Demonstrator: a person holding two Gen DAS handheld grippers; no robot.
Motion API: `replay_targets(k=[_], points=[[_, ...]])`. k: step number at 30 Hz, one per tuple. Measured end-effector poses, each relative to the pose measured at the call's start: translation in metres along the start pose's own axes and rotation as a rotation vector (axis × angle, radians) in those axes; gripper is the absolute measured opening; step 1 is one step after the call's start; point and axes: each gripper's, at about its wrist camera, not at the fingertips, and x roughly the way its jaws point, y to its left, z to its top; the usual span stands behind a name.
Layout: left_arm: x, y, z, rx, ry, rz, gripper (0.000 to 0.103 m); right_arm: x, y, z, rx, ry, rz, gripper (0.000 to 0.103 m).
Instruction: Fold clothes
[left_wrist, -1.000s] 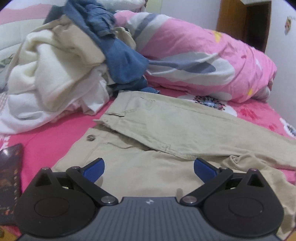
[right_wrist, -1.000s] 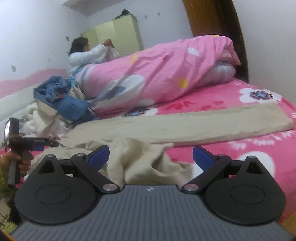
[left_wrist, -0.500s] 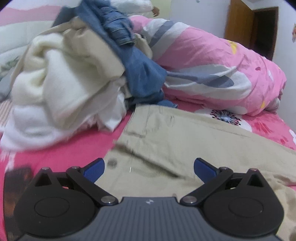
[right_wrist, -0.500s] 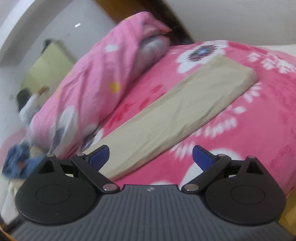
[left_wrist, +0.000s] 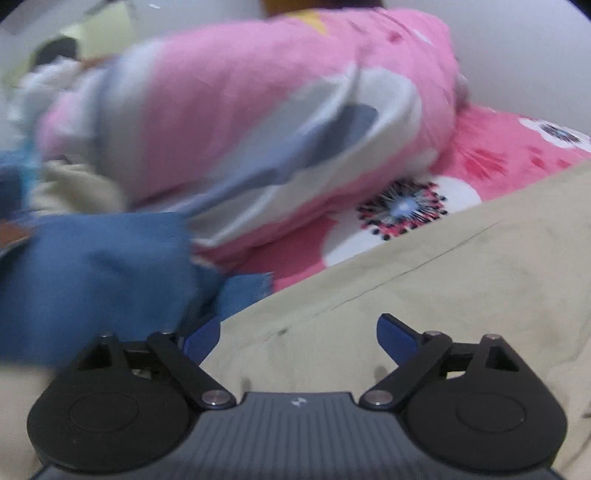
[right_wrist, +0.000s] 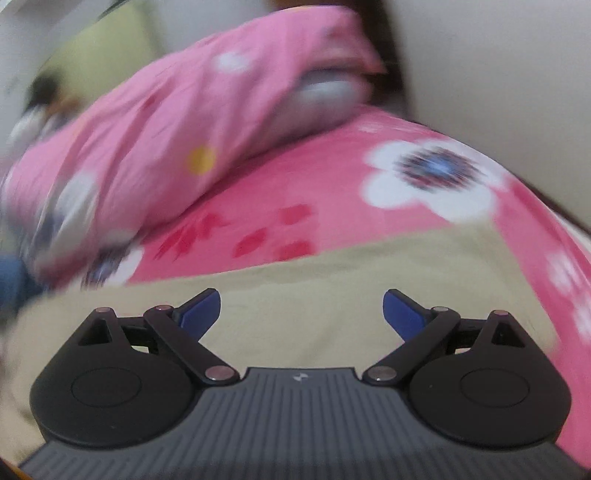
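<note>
Both claws, left gripper (left_wrist: 299, 338) and right gripper (right_wrist: 301, 314), have dropped low over the tan pants (left_wrist: 424, 295), fingers wide apart, maybe ready to grab

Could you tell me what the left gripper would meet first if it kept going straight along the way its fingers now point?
Most likely the beige trousers, which lie right under and ahead of the open left gripper. Past them comes the pink bedsheet, then the rolled quilt. The picture is blurred, so depth is uncertain.
</note>
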Motion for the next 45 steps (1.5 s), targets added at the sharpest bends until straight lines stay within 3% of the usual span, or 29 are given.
replay_targets(k=[5,11,20,26,30,32,34,37,39,42,44,45], points=[[0.049,0.013,0.018,0.032,0.038,-0.105,0.081,0.052,0.027,0.019,-0.208,0.079,0.078,0.082],[0.084,0.016,0.023,0.083,0.065,-0.191,0.059,0.042,-0.032,0.029,-0.012,0.013,-0.043,0.081],[0.12,0.011,0.029,0.098,0.076,-0.247,0.059,0.015,-0.136,0.022,0.423,-0.081,-0.226,0.082],[0.125,0.01,0.033,0.118,0.088,-0.264,0.057,0.033,-0.165,0.022,0.456,-0.015,-0.33,0.083],[0.126,0.012,0.035,0.115,0.106,-0.293,0.046,0.051,-0.167,0.019,0.429,0.044,-0.324,0.085],[0.125,0.012,0.036,0.124,0.11,-0.313,0.04,0.055,-0.16,0.018,0.367,0.057,-0.321,0.079],[0.125,0.01,0.038,0.145,0.115,-0.312,0.039,0.052,-0.158,0.018,0.337,0.056,-0.313,0.057],[0.126,0.007,0.041,0.169,0.112,-0.293,0.043,0.048,-0.168,0.016,0.382,0.036,-0.318,0.054],[0.128,0.002,0.042,0.18,0.111,-0.284,0.042,0.05,-0.17,0.014,0.391,0.033,-0.326,0.058],[0.127,-0.004,0.043,0.202,0.111,-0.281,0.031,0.057,-0.161,0.013,0.324,0.054,-0.336,0.061],[0.125,-0.009,0.042,0.22,0.109,-0.284,0.021,0.058,-0.155,0.014,0.277,0.074,-0.353,0.047],[0.123,-0.012,0.041,0.23,0.106,-0.278,0.016,0.056,-0.154,0.015,0.27,0.077,-0.366,0.032]])
